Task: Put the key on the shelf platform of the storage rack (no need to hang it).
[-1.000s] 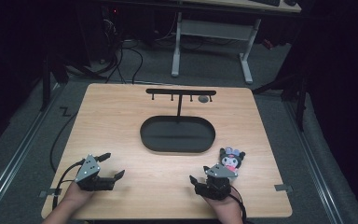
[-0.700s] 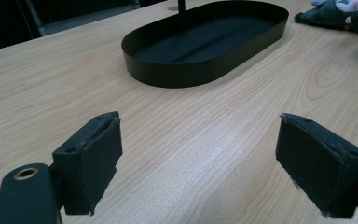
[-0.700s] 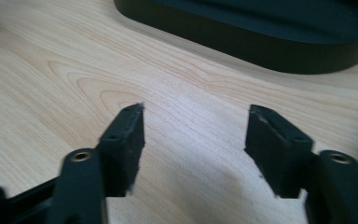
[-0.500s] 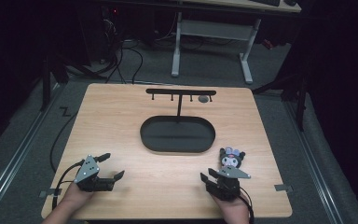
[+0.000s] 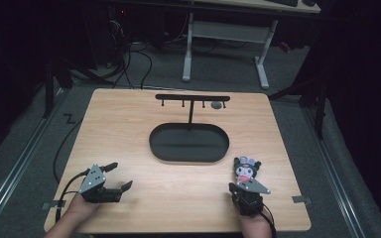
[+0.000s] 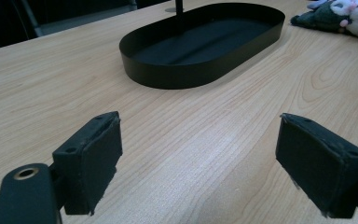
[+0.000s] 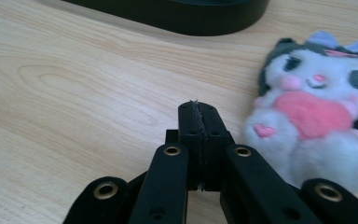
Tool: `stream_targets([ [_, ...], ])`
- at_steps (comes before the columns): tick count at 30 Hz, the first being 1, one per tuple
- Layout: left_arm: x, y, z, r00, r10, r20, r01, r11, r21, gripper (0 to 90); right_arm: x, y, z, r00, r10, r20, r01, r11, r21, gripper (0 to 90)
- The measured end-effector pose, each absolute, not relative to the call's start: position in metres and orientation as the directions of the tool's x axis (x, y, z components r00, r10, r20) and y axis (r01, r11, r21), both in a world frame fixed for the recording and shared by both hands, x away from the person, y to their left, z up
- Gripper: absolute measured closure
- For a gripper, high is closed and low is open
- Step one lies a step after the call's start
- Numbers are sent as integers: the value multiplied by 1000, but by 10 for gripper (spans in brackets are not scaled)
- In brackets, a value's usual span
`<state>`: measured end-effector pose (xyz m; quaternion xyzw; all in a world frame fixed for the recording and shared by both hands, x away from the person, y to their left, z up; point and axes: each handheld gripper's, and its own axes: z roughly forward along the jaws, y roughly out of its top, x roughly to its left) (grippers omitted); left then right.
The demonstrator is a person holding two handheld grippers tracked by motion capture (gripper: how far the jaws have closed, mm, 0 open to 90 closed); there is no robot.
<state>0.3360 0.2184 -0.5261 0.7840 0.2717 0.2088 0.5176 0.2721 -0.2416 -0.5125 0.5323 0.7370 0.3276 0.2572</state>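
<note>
Right tongs pressed fully closed on nothing, plush toy lying on the desk just beside them, left tongs spread wide, empty, near black oval tray

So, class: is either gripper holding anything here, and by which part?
Nothing is held. The left gripper is open over bare table; the right gripper is shut on nothing, beside the plush toy.

Small plush toy: white face, dark hood with ears, pink heart on chest. Lies flat, face up, on the near right of the table, just right of the black tray.
</note>
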Motion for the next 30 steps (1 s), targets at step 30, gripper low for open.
stream_targets([
  [30,338,216,-526,777,628,52,216,-343,914,154,271,-244,-505,-299,954,-12,608,200,768,636],
])
